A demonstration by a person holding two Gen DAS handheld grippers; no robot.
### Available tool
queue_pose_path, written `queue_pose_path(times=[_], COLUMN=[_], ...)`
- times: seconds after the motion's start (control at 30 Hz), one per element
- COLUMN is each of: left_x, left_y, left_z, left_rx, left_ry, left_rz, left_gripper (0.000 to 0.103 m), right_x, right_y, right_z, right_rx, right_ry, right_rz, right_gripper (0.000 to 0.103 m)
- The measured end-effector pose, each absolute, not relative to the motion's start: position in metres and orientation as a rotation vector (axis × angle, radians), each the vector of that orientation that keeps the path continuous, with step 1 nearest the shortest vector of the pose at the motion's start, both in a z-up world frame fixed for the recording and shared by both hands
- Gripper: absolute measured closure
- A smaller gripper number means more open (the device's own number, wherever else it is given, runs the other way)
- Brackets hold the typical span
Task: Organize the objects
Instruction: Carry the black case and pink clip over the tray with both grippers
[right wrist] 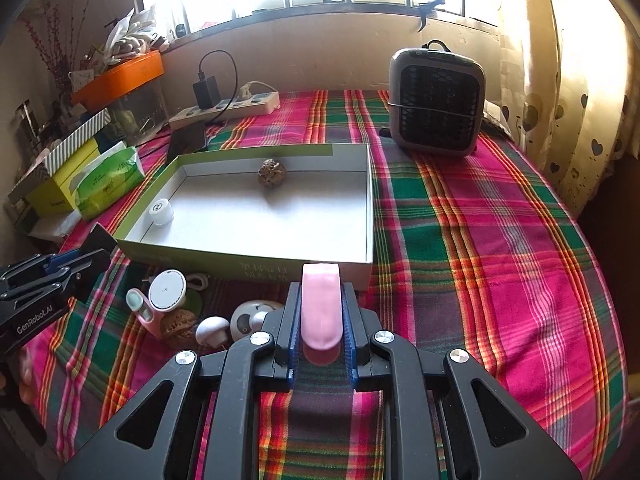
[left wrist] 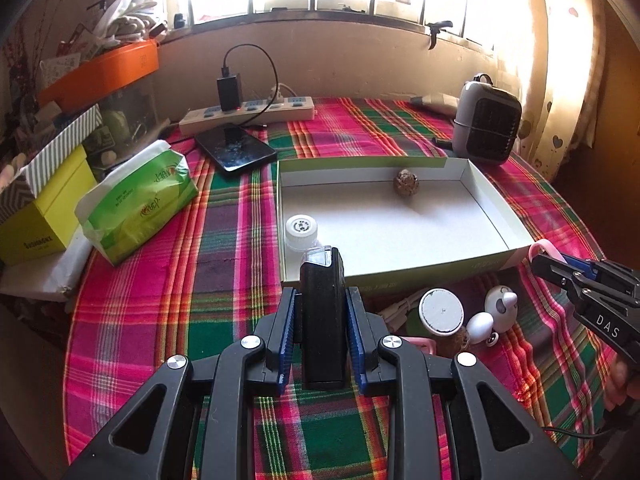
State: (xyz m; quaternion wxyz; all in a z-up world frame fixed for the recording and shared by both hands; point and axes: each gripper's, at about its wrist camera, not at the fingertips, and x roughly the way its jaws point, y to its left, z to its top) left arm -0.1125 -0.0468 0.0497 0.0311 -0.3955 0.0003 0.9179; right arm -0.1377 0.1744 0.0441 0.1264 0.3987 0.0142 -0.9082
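My left gripper (left wrist: 321, 308) is shut on a black rectangular device with a clear tip (left wrist: 322, 316), held just before the near left corner of a shallow white-lined box (left wrist: 400, 228). The box holds a brown walnut (left wrist: 406, 183) and a white bottle cap (left wrist: 301, 231). My right gripper (right wrist: 321, 312) is shut on a flat pink object (right wrist: 320, 308) at the box's near right corner (right wrist: 360, 268). On the cloth before the box lie a white round lid (right wrist: 167, 291), a walnut (right wrist: 180, 326), white mushroom-like toys (right wrist: 211, 329) and a pink item (right wrist: 144, 314).
A grey fan heater (right wrist: 436, 104) stands behind the box on the right. A green tissue pack (left wrist: 136, 208), yellow box (left wrist: 44, 216), phone (left wrist: 236, 150) and power strip (left wrist: 248, 114) sit at the left and back. The plaid table edge curves on the right.
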Motion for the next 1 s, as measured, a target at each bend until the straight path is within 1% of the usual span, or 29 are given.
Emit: queue_pose_path(times=[0.67,1.0], left_x=[-0.162,-0.197], left_y=[-0.037,-0.034], left_z=[0.061,0.054], left_rx=[-1.207,-1.249], left_ry=[0.008,0.008], left_rz=[2.807,2.787], left_gripper=[0.081,0.081], right_x=[-0.179,-0.206], right_y=[0.168,0.159], right_z=[0.055,0.053], right_rx=[1.160,1.169], right_ry=[0.022,0.036], right_rz=[-2.618,-2.601], right_gripper=[0.084,0.084])
